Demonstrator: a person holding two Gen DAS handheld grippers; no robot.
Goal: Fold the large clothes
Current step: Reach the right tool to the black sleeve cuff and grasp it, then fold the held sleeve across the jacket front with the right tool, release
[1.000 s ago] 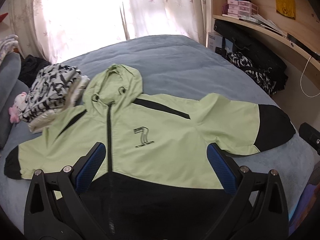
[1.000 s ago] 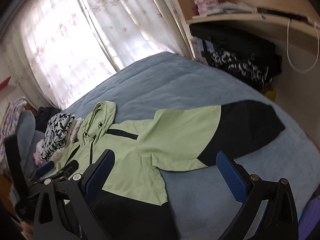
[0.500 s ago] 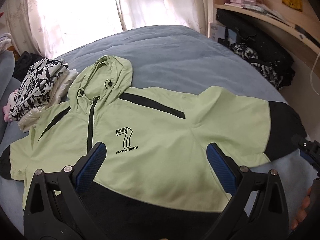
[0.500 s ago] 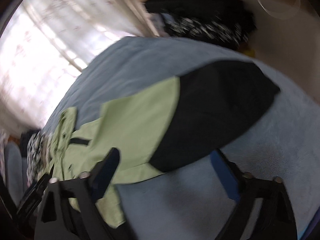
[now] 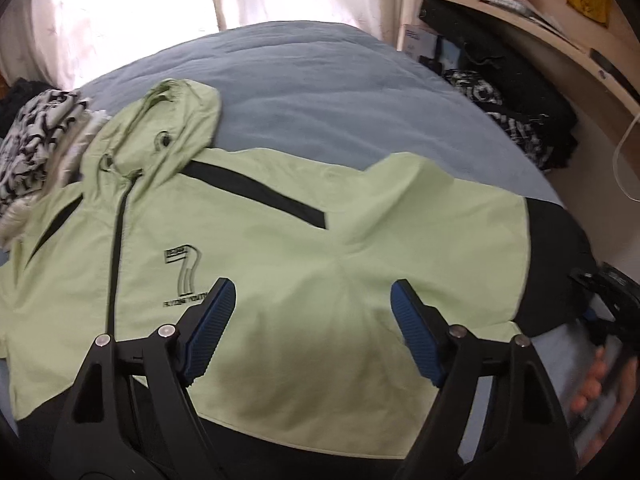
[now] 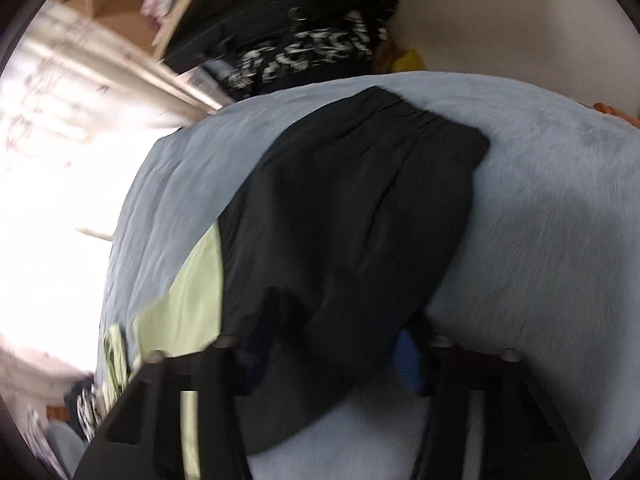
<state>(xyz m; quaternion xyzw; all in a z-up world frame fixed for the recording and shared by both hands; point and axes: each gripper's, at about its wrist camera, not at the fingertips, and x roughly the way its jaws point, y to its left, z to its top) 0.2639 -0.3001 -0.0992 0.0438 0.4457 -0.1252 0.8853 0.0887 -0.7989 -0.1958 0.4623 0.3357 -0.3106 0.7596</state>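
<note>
Left gripper [image 5: 312,312] closing, nothing between pads yet, above jacket [image 5: 280,260] spread flat on bed [image 5: 320,80]. Right gripper [image 6: 340,344] closing astride black sleeve cuff [image 6: 360,200]. Fabric looks thin, limp, probably slippery; pinch cuff and hem edges.

A light green hooded jacket [image 5: 312,248] with black cuffs, hem and zip lies spread flat, front up, filling the frame's centre, hood toward upper left.

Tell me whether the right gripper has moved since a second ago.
Yes. The right gripper has dropped toward the bed and rolled, closing over the jacket's black sleeve.
</note>
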